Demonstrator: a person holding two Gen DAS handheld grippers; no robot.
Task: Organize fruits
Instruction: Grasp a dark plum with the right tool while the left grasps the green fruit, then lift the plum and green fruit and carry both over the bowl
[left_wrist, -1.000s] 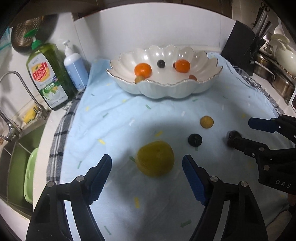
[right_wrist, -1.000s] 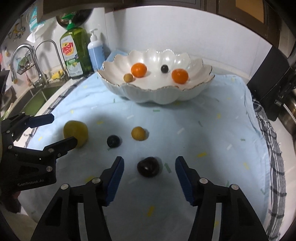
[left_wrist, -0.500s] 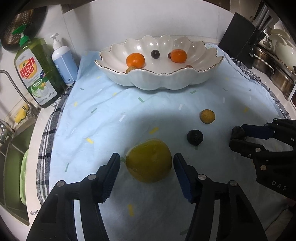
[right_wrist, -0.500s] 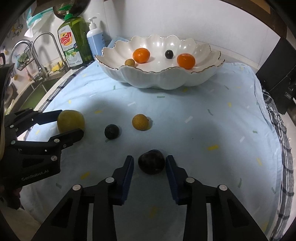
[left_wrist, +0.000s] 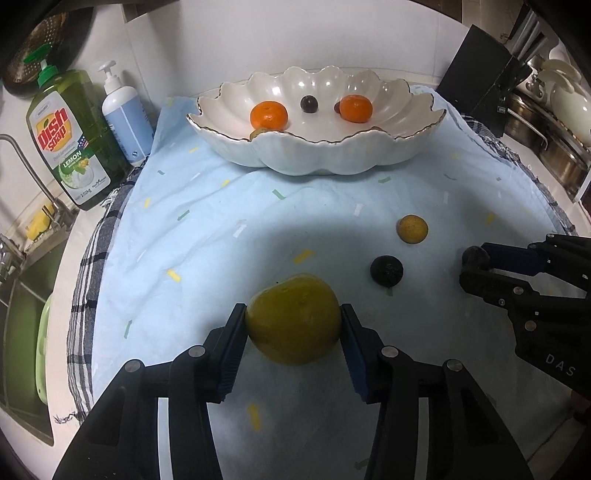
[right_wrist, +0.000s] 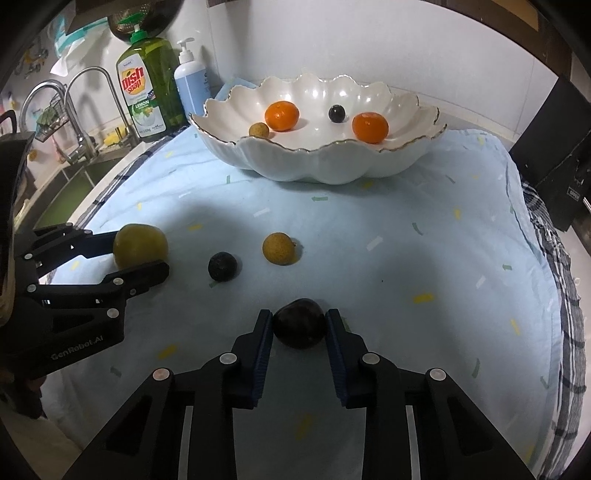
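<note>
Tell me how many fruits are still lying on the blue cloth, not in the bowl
4: a large yellow fruit between the left gripper fingers, a dark plum between the right gripper fingers, and a small black fruit and small tan fruit between them.

**What the bowl rim and the frame edges hide**

In the left wrist view, the scalloped bowl's near rim covers most of a small tan fruit, and a dark fruit peeks from behind the right orange. The sink runs off the frame's edge.
</note>
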